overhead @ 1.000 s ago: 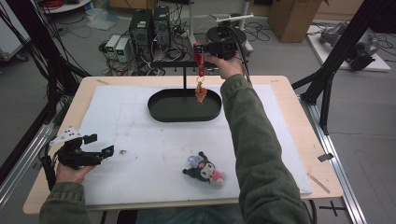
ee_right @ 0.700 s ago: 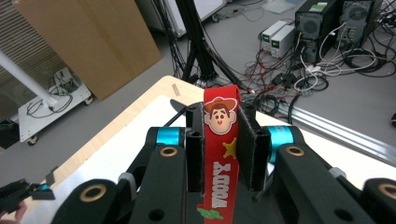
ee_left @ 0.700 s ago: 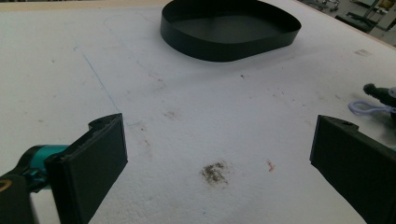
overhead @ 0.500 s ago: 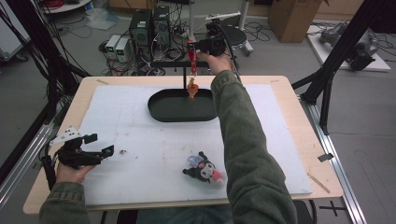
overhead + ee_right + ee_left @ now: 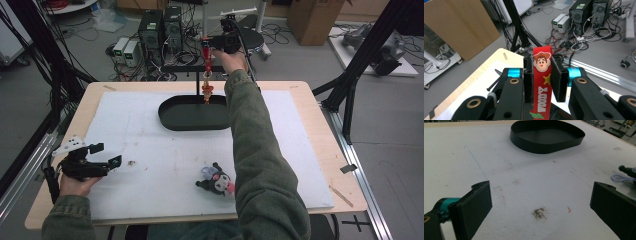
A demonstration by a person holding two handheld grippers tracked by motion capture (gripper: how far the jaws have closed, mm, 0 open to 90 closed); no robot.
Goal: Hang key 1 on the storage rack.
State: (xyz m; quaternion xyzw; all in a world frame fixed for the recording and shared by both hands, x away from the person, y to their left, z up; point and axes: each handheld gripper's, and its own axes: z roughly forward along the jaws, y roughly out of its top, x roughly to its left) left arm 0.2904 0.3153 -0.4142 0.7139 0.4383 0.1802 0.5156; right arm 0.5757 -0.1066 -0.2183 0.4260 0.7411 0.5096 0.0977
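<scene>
High view first, nearest edge of the table: my left gripper sits at about eight o'clock on the white mat, resting in the hand, jaws spread wide with nothing between them. In the left gripper view those two black pads frame bare mat, with the black tray up at twelve o'clock, well apart. A small black plush toy lies near the front edge at about five o'clock, untouched, between the two forearms.

Moving out along the green sleeve: my right gripper is held high past the far rim of the black tray, at twelve o'clock on the table. Its jaws are pinched tight on the top of a red Woody strap; in the right gripper view the pads press both flat faces of the ribbon, cartoon face just above them. In the high view the strap hangs straight down from the jaws, long axis vertical, and its small charm end dangles at the tray's far rim, right about at the wall; I can't tell whether it is touching.

So what matters for the next move, as I judge it: the tray's open floor lies toward six o'clock from the dangling end, back toward me. The right hand is the one to bring it in and lower; the left is far off and idle. The risk is the hanging end catching on the rim.
</scene>
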